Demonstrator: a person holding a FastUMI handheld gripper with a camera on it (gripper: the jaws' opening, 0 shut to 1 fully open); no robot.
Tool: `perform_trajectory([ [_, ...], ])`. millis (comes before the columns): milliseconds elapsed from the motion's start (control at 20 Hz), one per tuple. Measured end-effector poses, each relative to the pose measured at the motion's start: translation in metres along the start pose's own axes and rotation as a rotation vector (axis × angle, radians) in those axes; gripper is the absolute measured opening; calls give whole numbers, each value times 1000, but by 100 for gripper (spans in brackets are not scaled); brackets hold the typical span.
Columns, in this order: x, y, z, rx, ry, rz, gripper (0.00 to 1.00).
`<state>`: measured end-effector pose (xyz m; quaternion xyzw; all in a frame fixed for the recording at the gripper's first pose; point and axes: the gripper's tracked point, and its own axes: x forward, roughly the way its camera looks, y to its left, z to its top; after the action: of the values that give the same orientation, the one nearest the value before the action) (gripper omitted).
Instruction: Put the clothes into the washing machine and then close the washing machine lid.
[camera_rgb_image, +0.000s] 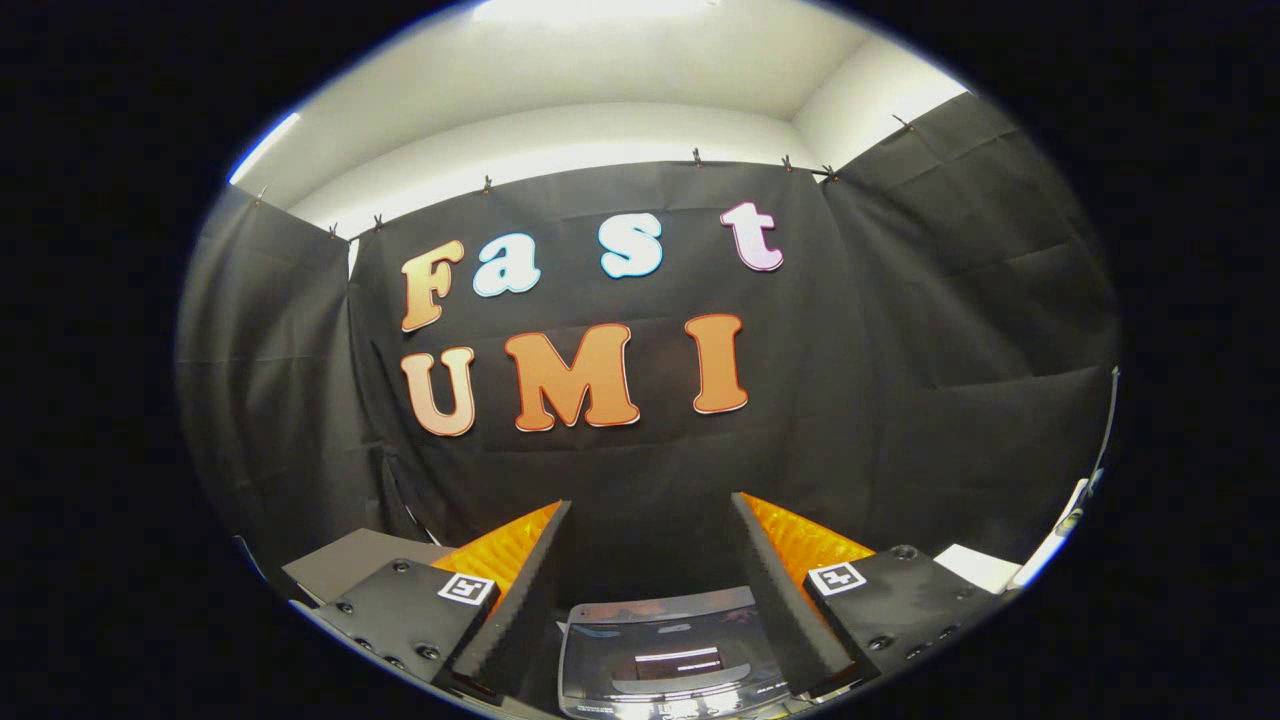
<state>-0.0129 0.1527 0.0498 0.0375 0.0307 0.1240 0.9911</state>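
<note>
Two-finger gripper (650, 520) spread wide, fingers well apart, nothing gripped between them, tips raised against the black cloth wall (900, 350) of the booth. Between and below the fingers, close in: glossy dark lid of the grey top-loading washing machine (665, 650), lying flat and shut, room lights mirrored in its surface, pale control strip along the near edge. Off beside the left finger, a flat grey panel (345, 565), partly hidden. Off beside the right finger, a white flat surface (975, 568), partly seen. Above the cloth, pale wall and ceiling (600, 90) with bright light strips.
</note>
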Motion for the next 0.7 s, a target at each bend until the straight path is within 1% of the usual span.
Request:
perform_trajectory([
  [300, -21, -24, 17, -27, -30, -5, 98],
  [700, -30, -40, 13, -8, -29, 14, 98],
])
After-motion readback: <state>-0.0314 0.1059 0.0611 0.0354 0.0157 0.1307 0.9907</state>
